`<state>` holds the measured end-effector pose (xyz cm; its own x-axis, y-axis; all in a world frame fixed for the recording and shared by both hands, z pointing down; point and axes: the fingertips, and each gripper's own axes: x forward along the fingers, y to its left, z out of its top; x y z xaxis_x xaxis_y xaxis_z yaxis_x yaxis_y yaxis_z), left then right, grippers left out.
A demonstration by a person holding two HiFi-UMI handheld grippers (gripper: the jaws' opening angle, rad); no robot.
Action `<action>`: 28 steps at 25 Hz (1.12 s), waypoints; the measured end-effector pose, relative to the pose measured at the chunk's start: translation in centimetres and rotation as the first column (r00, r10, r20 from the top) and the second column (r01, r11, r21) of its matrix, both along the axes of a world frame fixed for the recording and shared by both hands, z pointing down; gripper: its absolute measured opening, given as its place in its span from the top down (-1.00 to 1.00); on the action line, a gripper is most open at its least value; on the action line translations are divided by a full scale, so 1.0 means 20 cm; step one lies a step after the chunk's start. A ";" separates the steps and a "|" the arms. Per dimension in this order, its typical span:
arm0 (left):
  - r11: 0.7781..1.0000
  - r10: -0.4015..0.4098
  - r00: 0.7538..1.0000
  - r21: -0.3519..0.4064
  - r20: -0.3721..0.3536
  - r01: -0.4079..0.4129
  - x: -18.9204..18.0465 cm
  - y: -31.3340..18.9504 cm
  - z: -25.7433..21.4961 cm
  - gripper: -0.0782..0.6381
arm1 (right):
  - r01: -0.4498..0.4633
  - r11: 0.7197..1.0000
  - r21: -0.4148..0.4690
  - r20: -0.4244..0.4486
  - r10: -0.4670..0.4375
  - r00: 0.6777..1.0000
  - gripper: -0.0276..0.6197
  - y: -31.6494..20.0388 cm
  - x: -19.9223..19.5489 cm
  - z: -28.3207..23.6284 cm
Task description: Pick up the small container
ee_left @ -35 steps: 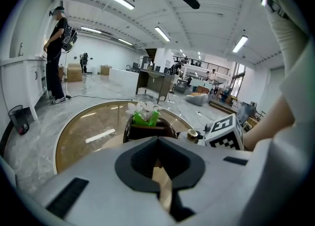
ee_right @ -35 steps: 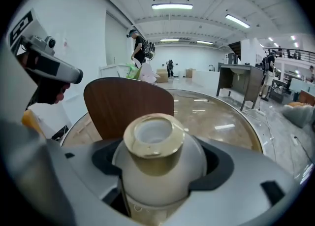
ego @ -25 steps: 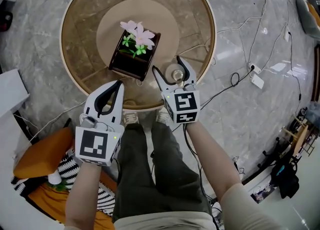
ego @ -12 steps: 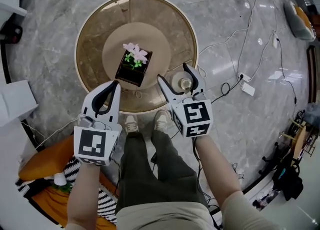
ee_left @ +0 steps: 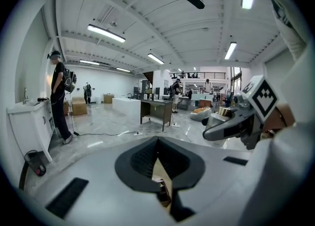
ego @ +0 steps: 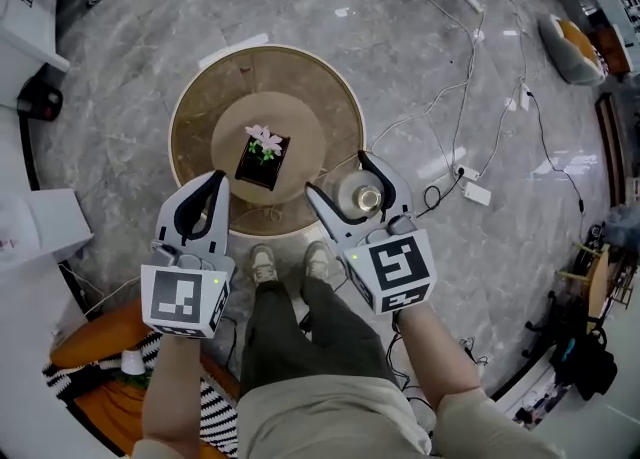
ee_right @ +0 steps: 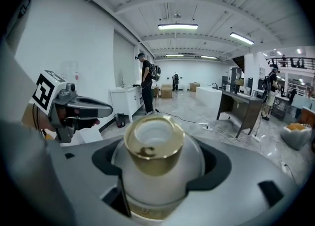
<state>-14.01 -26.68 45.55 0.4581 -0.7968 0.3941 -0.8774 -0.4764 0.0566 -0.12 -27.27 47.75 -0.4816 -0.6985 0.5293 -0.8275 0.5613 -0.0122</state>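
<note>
The small container (ego: 366, 197), a white jar with a gold rim, is held well above the round table (ego: 200, 112), with my right gripper (ego: 345, 179) shut on it. In the right gripper view the small container (ee_right: 153, 146) fills the space between the jaws, its open gold mouth facing the camera. My left gripper (ego: 214, 183) is shut with nothing in it, level with the right one at the table's near edge. In the left gripper view its jaws meet at a point, and the right gripper (ee_left: 231, 121) shows at the right.
A dark box of pink flowers (ego: 264, 152) stands in the middle of the table. Cables (ego: 450, 97) and a power strip (ego: 472, 192) lie on the marble floor to the right. An orange seat (ego: 90, 332) is at lower left. A person (ee_right: 146, 84) stands far off in the hall.
Both grippers and the head camera have risen away from the table, which now looks much smaller. The container has gone up in the right gripper. The left gripper stays shut.
</note>
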 end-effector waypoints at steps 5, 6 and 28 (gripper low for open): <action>0.999 0.004 1.000 0.047 0.012 -0.005 0.00 0.09 -0.29 0.76 | -0.001 0.999 0.055 0.015 0.000 1.000 -0.05 0.12 0.03 -0.34; 0.999 0.005 1.000 0.054 0.016 -0.005 0.00 0.11 -0.35 0.76 | 0.002 0.998 0.065 0.020 -0.003 1.000 -0.05 0.14 0.03 -0.40; 0.981 0.097 0.994 0.165 0.057 -0.105 0.07 0.59 -1.09 0.76 | 0.147 0.983 0.114 0.046 -0.153 0.987 -0.05 0.61 -0.10 -1.09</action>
